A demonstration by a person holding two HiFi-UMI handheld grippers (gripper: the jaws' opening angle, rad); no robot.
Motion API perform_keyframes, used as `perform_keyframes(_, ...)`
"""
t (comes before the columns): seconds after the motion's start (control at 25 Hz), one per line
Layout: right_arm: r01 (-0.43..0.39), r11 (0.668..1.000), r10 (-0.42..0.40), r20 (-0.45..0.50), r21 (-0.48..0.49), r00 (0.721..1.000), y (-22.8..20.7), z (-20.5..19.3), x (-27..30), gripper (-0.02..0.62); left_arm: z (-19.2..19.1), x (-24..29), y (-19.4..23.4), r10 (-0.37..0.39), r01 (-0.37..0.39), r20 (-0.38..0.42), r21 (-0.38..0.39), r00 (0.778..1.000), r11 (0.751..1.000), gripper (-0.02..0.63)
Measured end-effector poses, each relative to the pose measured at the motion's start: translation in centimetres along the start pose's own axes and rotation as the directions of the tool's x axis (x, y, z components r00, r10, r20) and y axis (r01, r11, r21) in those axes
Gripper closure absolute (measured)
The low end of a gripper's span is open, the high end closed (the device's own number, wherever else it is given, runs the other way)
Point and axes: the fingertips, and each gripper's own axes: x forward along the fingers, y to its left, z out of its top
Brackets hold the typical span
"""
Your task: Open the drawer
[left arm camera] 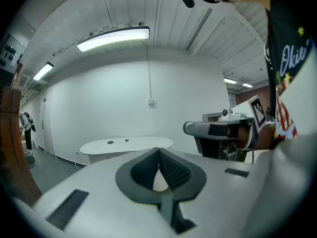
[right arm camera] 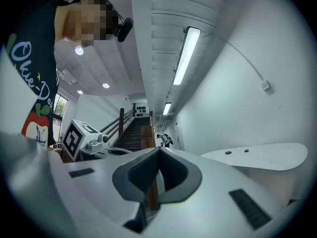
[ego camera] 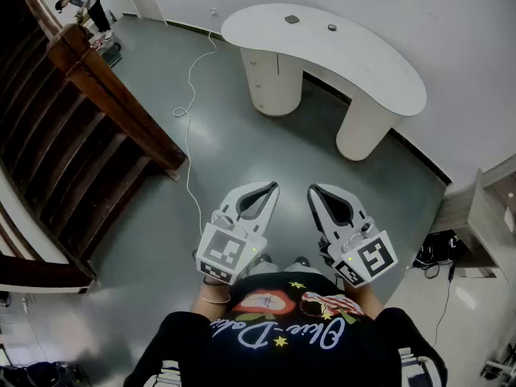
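A white curved desk (ego camera: 322, 47) stands across the grey floor, well ahead of me. Its left pedestal (ego camera: 270, 75) shows faint drawer fronts, all closed. I hold both grippers close to my chest, far from the desk. My left gripper (ego camera: 274, 186) is shut with nothing between its jaws, which meet at their tips (left arm camera: 158, 149). My right gripper (ego camera: 313, 190) is also shut and empty, its tips together (right arm camera: 158, 150). The desk (left arm camera: 126, 144) appears beyond the left jaws, and to the right of the right jaws as the desk (right arm camera: 267, 155).
A dark wooden staircase (ego camera: 81, 135) fills the left side. A white cable (ego camera: 189, 119) runs over the floor toward the desk. Two small objects (ego camera: 292, 19) lie on the desktop. A person (ego camera: 89, 2) stands far off. A cabinet (ego camera: 492, 216) and black cables (ego camera: 435, 252) are at right.
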Motion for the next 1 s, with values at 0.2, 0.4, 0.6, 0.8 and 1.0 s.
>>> perform_keyframes(0.2, 0.003, 1.0, -0.003, 0.003, 0.003, 1.0, -0.8, -0.1, -1.0, 0.598, 0.0, 0.8, -1.0, -0.005, 0.005, -0.003, -0.007, 1.0, 1.0, 0.603)
perform_keyframes(0.4, -0.005, 1.0, 0.005, 0.018, 0.027, 1.0, -1.6, 0.1, -2.0, 0.598, 0.0, 2.0, -1.9, -0.009, 0.009, -0.013, -0.007, 1.0, 1.0, 0.601)
perform_keyframes(0.6, -0.015, 0.999, 0.013, 0.036, 0.05, 0.999, -3.1, 0.3, -3.6, 0.598, 0.1, 3.5, -3.3, -0.007, 0.006, -0.028, -0.004, 1.0, 1.0, 0.603)
perform_keyframes(0.8, -0.002, 0.998, -0.001, 0.049, 0.067, 0.999, -4.9, 0.1, -5.5, 0.598, 0.3, 4.8, -4.9, 0.001, 0.0, -0.04, 0.012, 0.999, 1.0, 0.601)
perform_keyframes(1.0, 0.004, 0.996, -0.008, 0.037, 0.086, 0.999, -6.3, -0.6, -6.5, 0.598, 0.0, 5.5, -6.0, 0.013, -0.011, -0.065, 0.025, 0.998, 1.0, 0.601)
